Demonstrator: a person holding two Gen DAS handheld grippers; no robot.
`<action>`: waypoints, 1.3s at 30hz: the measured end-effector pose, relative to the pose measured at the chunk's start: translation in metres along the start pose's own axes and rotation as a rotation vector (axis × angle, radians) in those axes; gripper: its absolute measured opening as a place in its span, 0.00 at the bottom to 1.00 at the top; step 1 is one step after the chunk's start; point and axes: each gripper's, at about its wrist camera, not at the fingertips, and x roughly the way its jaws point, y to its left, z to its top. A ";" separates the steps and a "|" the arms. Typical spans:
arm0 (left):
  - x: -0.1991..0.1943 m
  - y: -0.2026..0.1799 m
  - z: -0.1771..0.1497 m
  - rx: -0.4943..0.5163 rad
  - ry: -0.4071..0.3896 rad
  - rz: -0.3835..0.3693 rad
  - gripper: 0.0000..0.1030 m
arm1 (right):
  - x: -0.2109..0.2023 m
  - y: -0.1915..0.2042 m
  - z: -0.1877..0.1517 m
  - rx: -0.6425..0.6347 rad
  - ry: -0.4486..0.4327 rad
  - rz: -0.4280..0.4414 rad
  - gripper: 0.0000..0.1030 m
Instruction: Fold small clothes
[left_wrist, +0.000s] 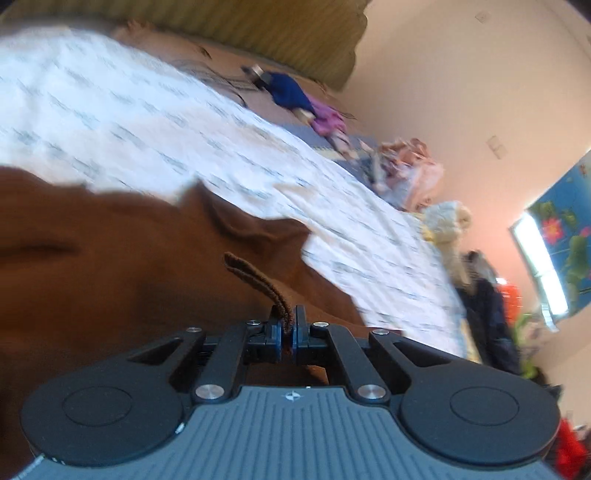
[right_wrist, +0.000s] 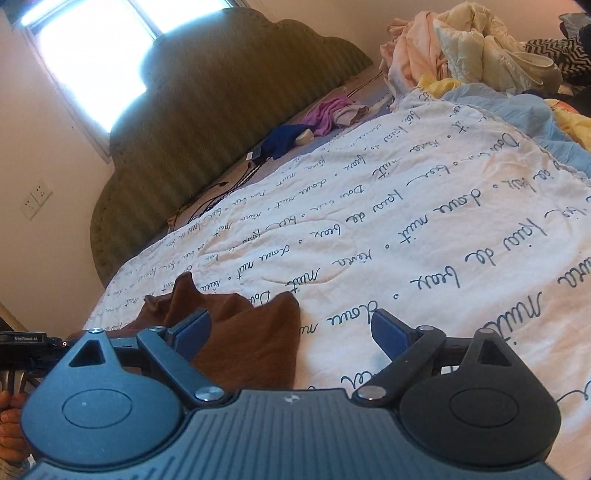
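Observation:
A small brown garment lies crumpled on a white quilt printed with dark script. My left gripper is shut on a narrow hem or strap of the brown garment, which sticks up from between the blue pads. In the right wrist view the brown garment lies bunched between and just beyond the fingers. My right gripper is open wide above it, its left blue pad over the cloth and its right pad over the bare quilt. A person's hand shows at the lower left.
A green padded headboard stands behind the bed. Blue cloth and purple cloth lie near it beside dark cables. A heap of pale laundry sits at the far right. A bright window is at the upper left.

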 end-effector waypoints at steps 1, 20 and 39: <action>-0.003 0.007 -0.002 0.017 -0.005 0.043 0.04 | 0.005 0.000 -0.001 0.005 0.013 0.007 0.92; -0.019 0.028 -0.019 0.260 -0.161 0.467 0.11 | 0.084 0.041 -0.009 0.017 0.130 0.114 0.91; 0.018 0.061 -0.046 0.409 -0.157 0.724 0.07 | 0.123 0.037 -0.020 0.110 0.147 0.159 0.10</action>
